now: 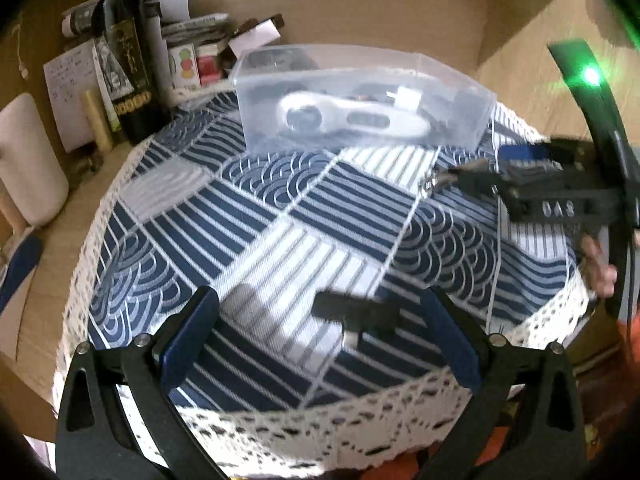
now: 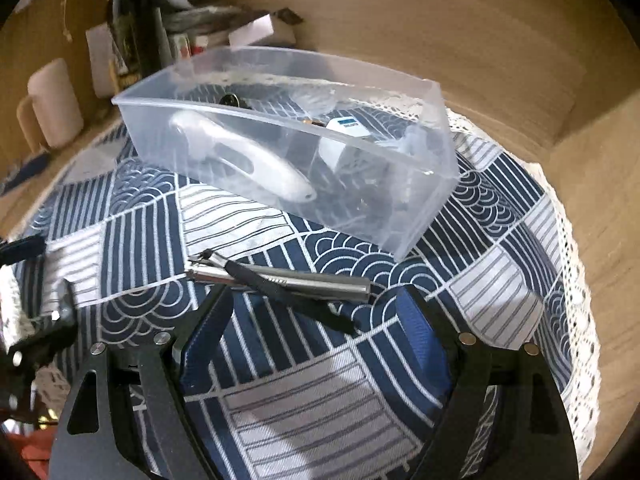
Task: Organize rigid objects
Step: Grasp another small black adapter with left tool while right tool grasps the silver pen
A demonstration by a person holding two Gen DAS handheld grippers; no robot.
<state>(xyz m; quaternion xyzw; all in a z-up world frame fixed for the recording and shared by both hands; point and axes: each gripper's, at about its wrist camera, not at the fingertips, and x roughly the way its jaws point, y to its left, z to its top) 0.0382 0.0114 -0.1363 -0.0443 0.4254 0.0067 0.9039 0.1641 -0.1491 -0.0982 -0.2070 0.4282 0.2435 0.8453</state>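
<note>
A clear plastic bin (image 1: 460, 136) (image 2: 424, 216) stands on the blue patterned cloth (image 1: 280, 216) (image 2: 320, 392). Inside lie a white handled tool (image 1: 340, 116) (image 2: 248, 160), a white charger (image 2: 340, 140) and dark small items. A small black object (image 1: 356, 312) lies on the cloth between my left fingers. My left gripper (image 1: 320, 328) is open, just above it. A silver utility knife (image 2: 280, 276) lies on the cloth at my right fingertips. My right gripper (image 2: 316, 316) is open; it also shows in the left wrist view (image 1: 472, 172) beside the bin.
A dark wine bottle (image 1: 124, 60) (image 2: 128, 32), papers and small boxes (image 1: 192, 56) stand behind the cloth at the far left. A white mug (image 1: 28, 160) (image 2: 56, 104) stands on the wooden table (image 1: 48, 288) at the left. The cloth has a lace edge (image 1: 320, 424).
</note>
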